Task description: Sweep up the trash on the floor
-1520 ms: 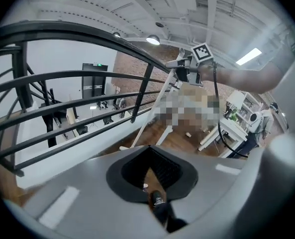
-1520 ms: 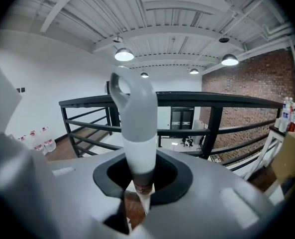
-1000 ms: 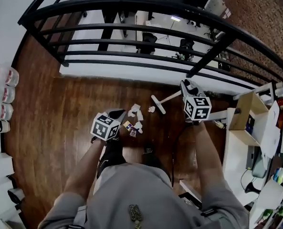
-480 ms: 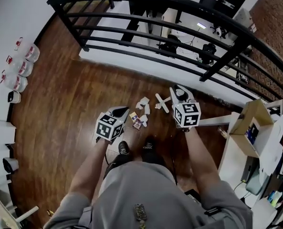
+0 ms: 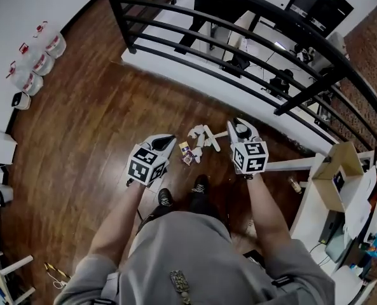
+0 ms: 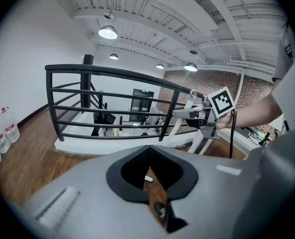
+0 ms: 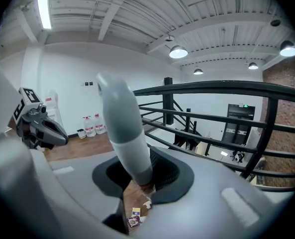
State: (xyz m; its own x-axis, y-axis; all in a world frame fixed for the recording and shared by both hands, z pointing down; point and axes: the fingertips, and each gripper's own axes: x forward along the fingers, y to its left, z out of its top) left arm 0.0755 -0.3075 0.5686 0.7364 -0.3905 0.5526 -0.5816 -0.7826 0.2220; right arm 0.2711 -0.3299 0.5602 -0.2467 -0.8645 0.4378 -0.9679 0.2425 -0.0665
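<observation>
The trash [image 5: 193, 147] is lying on the floor [image 5: 80, 145] between the 2 hand-held grippers, just ahead of the shoes [image 5: 199, 186]. A grey broom handle [image 7: 122, 128] is being pinched by the right hand-held gripper [image 7: 140, 180]; its lower length is being hidden by the jaws, and only a few scraps are being seen through the slit beneath. The left hand-held gripper [image 6: 149, 176] is being held pressed together, its cut-out empty; most of the floor is being blocked by it.
</observation>
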